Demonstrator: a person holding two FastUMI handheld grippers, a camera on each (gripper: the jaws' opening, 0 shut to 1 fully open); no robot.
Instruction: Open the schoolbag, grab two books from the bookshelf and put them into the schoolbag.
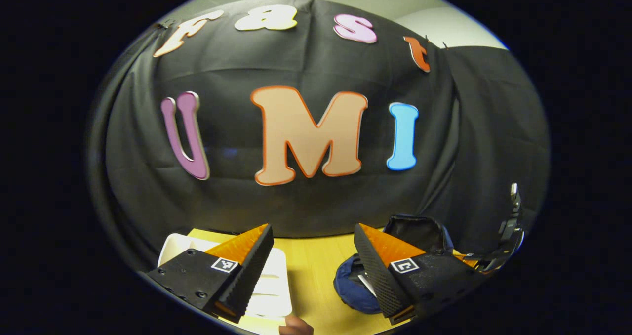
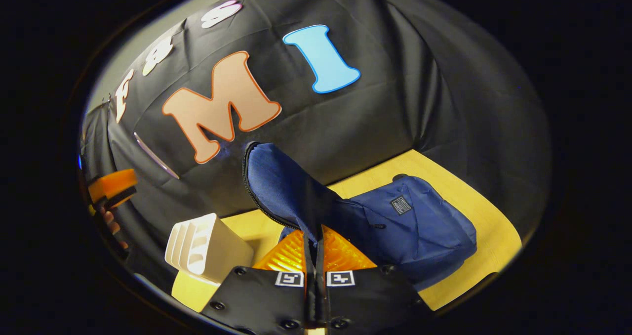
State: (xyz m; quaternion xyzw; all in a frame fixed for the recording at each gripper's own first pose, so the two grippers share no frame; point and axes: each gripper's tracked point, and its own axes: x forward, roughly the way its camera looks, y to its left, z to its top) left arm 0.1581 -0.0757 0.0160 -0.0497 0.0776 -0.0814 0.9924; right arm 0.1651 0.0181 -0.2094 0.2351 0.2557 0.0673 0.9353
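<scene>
Right gripper (image 2: 316,248) has its two fingers pressed together on the edge of the lifted flap (image 2: 281,187) of the dark blue fabric schoolbag (image 2: 414,221), pinching it beside the zip line and holding it raised above the bag body. The schoolbag lies on its side on the yellow wooden tabletop (image 2: 474,211), towards the right of the right gripper view, just beside the white plastic slotted bookshelf (image 2: 205,248), which stands to its left. No books can be made out in the bookshelf slots from either view. Left gripper (image 1: 313,256) is spread wide and holds nothing; in the left gripper view it hangs above the tabletop (image 1: 311,271) between the bookshelf (image 1: 271,280) and the schoolbag (image 1: 353,285), touching neither. Assessment of handling: the bag is thin, soft cloth, light and limp; the flap sags and folds where it is not supported, so it will likely fall shut if released. The stitched zip seam is judged the firmest place to grip, as the bare fabric may slip between the fingers. The opening will probably need to be held apart by one gripper while the other brings a book. The books, being stiff, should be taken by the spine or top edge
</scene>
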